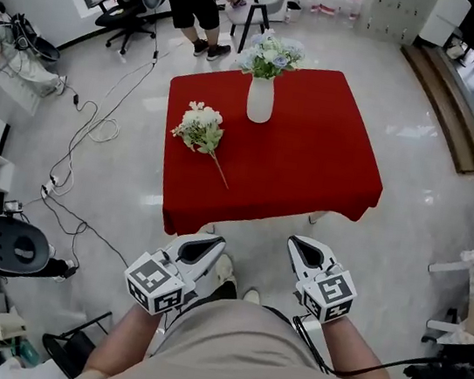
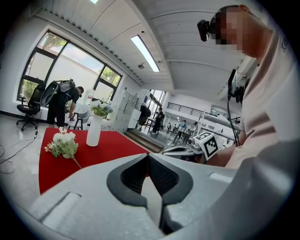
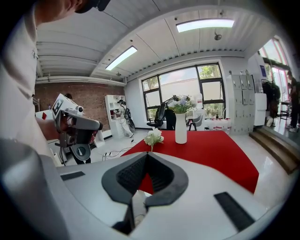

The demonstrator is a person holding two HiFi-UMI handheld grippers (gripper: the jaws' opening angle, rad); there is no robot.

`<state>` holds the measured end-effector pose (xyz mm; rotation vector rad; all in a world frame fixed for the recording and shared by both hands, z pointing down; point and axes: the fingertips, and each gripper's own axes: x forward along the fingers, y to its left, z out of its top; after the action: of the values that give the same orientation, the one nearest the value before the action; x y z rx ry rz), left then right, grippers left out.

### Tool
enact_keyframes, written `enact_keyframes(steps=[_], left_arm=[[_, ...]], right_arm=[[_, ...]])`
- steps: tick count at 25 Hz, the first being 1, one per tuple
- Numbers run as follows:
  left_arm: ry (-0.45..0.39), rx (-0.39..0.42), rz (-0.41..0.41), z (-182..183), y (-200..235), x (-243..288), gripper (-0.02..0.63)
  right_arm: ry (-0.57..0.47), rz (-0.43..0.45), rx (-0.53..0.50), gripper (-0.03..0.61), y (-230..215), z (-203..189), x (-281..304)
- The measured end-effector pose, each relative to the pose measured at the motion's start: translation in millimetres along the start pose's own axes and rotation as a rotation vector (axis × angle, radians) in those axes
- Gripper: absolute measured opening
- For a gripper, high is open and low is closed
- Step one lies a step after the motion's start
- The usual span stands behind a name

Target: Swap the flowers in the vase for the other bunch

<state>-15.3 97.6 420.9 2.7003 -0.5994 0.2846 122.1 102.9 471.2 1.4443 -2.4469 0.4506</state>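
The left gripper and the right gripper both have their jaws together with nothing between them. Both are well short of the white vase, which stands on the red table and holds pale flowers. The other bunch lies near the vase, on its left.

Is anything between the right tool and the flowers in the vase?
Nothing visible does. The right tool hangs short of the red tablecloth, and only bare cloth lies between it and the vase with its flowers. The other bunch lies to the vase's left in the head view, clear of that path.
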Motion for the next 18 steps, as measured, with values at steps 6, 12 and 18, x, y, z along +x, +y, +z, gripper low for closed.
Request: enact_keyframes(steps=[6,12,18], left_arm=[[0.011,0.007,0.004,-11.3,-26.8,-6.4,0.008],[0.028,0.018,-0.002,-24.3,-54.0,-13.4,0.008],[0.037,0.023,-0.016,-34.0,-75.2,-14.9,0.008]], right_arm=[[-0.014,0.014,-0.013,0.012,10.5,-10.4,-19.7],[-0.016,0.021,0.002,0.012,22.8,-24.0,-38.5],[-0.019,0.008,-0.004,0.012,26.2,-33.9,-57.5]])
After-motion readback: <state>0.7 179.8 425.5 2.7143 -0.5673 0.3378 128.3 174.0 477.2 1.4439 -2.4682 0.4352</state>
